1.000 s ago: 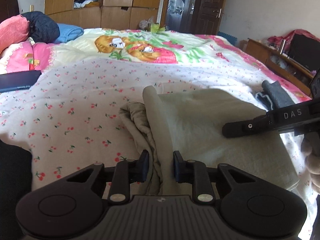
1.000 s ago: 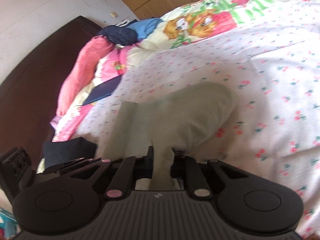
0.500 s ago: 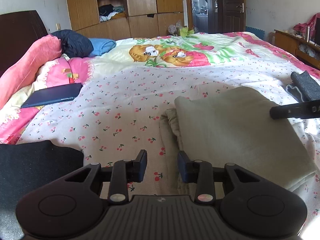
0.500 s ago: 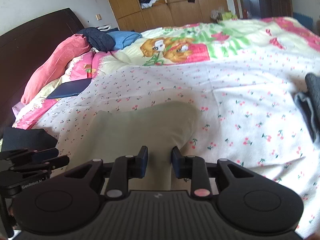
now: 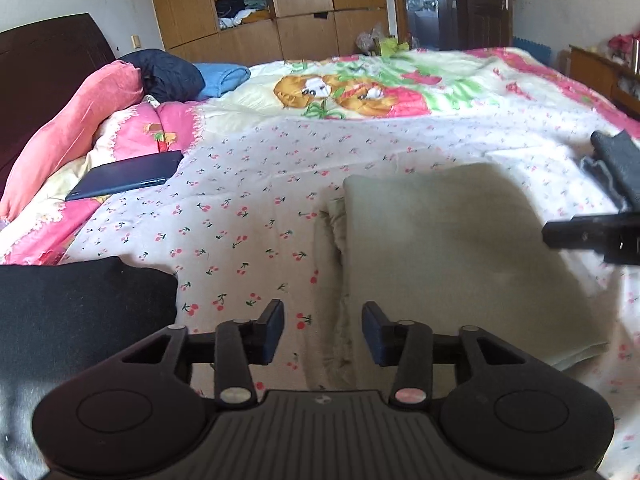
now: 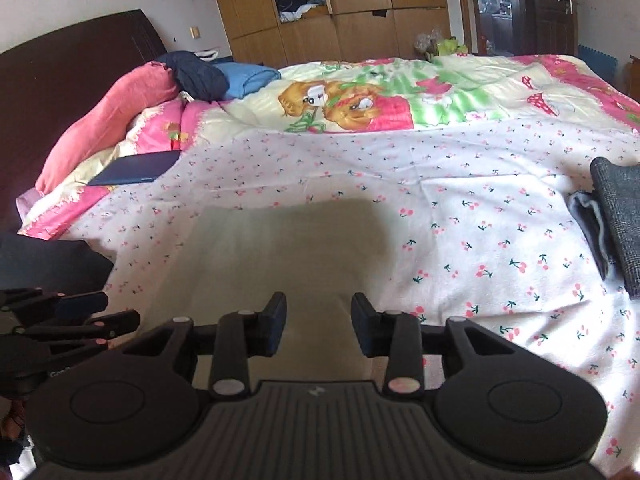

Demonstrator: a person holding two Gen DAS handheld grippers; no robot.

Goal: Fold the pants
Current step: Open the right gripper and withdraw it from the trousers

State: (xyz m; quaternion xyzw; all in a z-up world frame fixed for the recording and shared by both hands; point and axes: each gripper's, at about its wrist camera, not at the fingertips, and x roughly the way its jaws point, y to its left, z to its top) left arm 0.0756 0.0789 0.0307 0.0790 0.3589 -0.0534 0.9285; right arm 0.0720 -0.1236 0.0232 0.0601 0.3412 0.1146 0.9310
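Pants: folded pale-green cloth pants (image 5: 448, 248) flat on cherry-print bedsheet (image 5: 240, 200) | left gripper (image 5: 322, 334), right gripper (image 6: 318, 330): jaws just opening, spread, empty | nearby: grey folded garment (image 6: 616, 232), dark tablet (image 5: 124, 176)

Pants (image 5: 452, 248) lie on the bed sheet (image 5: 240, 200), tablet (image 5: 128, 174) far left.

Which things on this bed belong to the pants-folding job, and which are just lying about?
Part of the job:
- folded beige pants
- left tongs, open
- right tongs, open

Lying about:
- dark tablet
- pink pillow
- grey folded garment
- black cloth
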